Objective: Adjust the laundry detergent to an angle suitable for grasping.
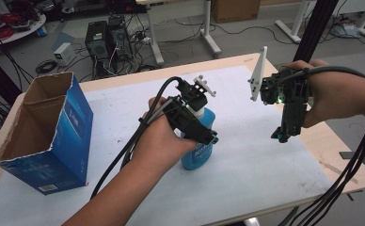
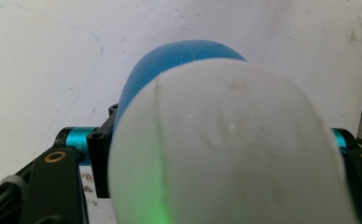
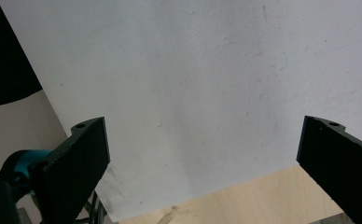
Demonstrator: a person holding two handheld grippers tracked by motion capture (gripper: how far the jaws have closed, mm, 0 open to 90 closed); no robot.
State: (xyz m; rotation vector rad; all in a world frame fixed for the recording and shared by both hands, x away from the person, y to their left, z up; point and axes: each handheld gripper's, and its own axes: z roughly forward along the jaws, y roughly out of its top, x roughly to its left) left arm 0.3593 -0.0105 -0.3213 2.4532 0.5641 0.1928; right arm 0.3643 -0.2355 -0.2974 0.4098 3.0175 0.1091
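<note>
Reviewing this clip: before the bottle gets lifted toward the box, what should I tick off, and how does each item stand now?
1. Left gripper closed around the blue bottle: ok.
2. Bottle upright on the white mat: ok.
3. Bottle cap seated tight: cannot tell.
4. Right gripper open, holding nothing, apart from the bottle: ok.
5. Blue cardboard box open at the top: ok.
6. Box inside free of other items: cannot tell; its bottom is hidden.
</note>
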